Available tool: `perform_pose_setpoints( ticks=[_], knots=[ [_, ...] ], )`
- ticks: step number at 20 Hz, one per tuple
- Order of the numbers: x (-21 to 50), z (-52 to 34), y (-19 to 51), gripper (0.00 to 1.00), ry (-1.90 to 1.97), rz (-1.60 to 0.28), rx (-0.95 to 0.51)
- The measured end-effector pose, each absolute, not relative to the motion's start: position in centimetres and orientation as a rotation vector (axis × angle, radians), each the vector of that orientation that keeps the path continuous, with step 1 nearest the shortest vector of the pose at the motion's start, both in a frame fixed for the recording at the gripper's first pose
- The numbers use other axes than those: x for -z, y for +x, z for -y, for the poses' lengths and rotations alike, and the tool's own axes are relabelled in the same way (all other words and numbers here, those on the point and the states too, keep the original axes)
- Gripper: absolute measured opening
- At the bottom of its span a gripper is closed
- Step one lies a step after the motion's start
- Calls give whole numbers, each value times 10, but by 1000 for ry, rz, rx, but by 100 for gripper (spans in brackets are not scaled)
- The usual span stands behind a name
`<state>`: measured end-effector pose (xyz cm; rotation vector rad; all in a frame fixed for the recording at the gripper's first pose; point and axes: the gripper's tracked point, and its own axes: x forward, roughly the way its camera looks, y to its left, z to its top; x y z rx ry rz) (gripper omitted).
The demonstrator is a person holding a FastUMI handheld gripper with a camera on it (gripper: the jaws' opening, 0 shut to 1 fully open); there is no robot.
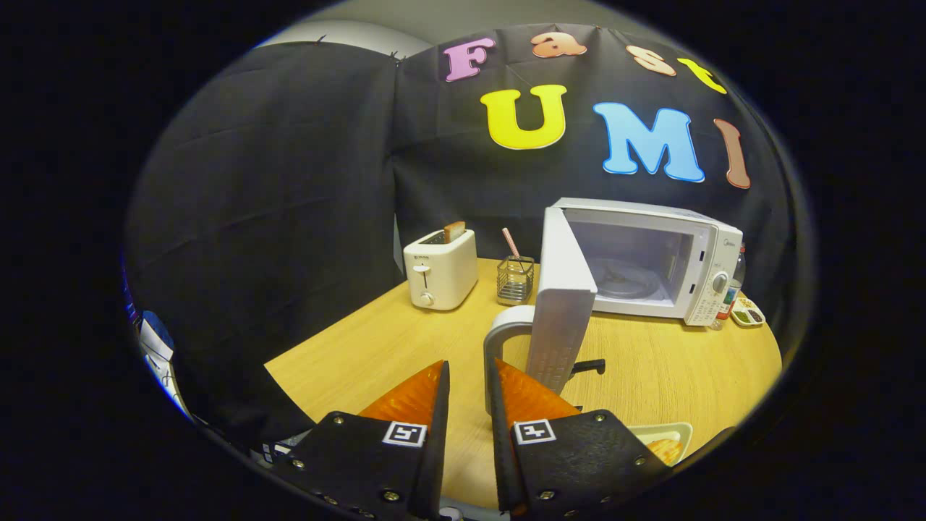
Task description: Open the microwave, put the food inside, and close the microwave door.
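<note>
Food [662, 447] lies half-hidden beside hand-held gripper [469, 376], fingers apart.

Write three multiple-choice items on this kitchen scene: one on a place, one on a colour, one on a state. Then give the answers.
1. Where does the wire basket stand?
A. Between the toaster and the microwave
B. Inside the microwave
C. On top of the toaster

2. What colour is the toaster?
A. Red
B. White
C. Black

3. How is the microwave door?
A. Shut
B. Taken off
C. Swung open

Answers: 1 A, it sits on the table between both appliances. 2 B, its body is white. 3 C, the door stands out toward the gripper, whose fingers are parted and empty beside the door handle.
</note>
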<state>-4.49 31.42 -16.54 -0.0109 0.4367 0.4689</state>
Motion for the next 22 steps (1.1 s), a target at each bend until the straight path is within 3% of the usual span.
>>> perform_pose_setpoints(
  ticks=[2,3,5,13,22],
  knots=[
    [143,-302,-51,52,-13,-386,-476],
    [130,-290,-51,79,-19,-348,-465],
    [116,-266,-53,99,-32,-301,-434],
    [137,-166,-44,99,-24,-361,-311],
    [216,-109,-54,100,28,-563,-292]
  ],
)
